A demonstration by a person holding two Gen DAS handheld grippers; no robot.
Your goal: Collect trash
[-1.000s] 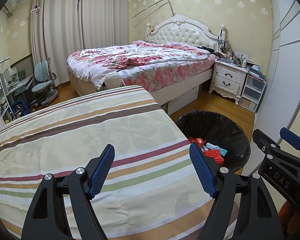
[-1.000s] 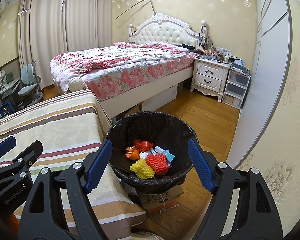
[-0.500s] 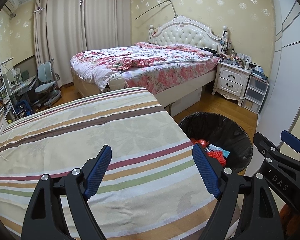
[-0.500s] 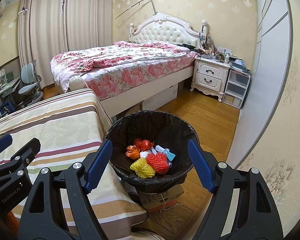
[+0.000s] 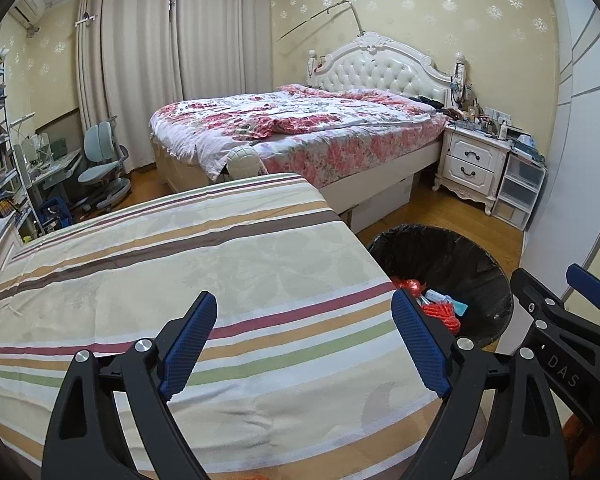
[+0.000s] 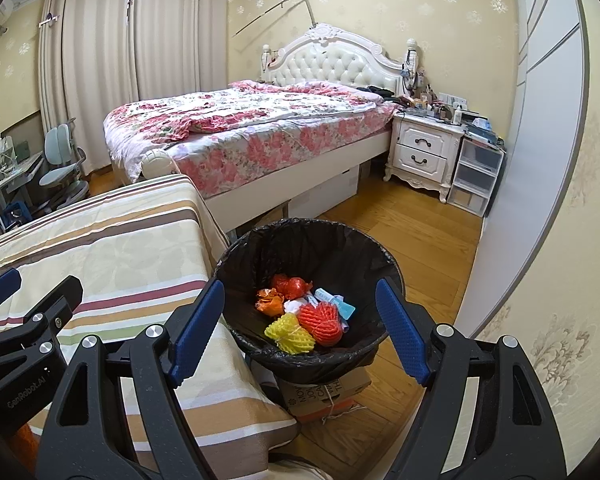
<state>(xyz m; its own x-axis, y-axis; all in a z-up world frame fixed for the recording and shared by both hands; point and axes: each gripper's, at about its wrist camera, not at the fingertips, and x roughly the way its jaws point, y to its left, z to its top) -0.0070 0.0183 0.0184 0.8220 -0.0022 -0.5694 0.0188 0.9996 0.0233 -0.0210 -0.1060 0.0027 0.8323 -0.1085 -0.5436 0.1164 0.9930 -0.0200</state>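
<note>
Right wrist view looks down into a round waste bin lined with a black plastic bag, framed between the blue ribbed pads of the right gripper, whose jaws stand wide apart with nothing between them. Inside the bin lie a yellow foam fruit net at 6 o'clock, an orange-red foam fruit net just beside it at 4 o'clock, a crumpled orange wrapper at 9 o'clock, a crumpled red wrapper at 12 o'clock, and a light blue packet at 3 o'clock; its print is too small to read. The bin rests on a brown cardboard box with white lettering, only partly readable. At 9 o'clock of the bin is a table covered with a striped cream cloth, touching or just beside it.

Left wrist view shows the left gripper over that cloth, its jaws likewise spread and holding nothing. The bin sits at 3 o'clock of it, past the cloth's edge. The right tool's black body, at the frame's 4 o'clock, bears the letters "DAS"; in the right wrist view the left tool reads "GenRobot.AI". A floral-quilted bed with a white tufted headboard stands at 12 o'clock.
</note>
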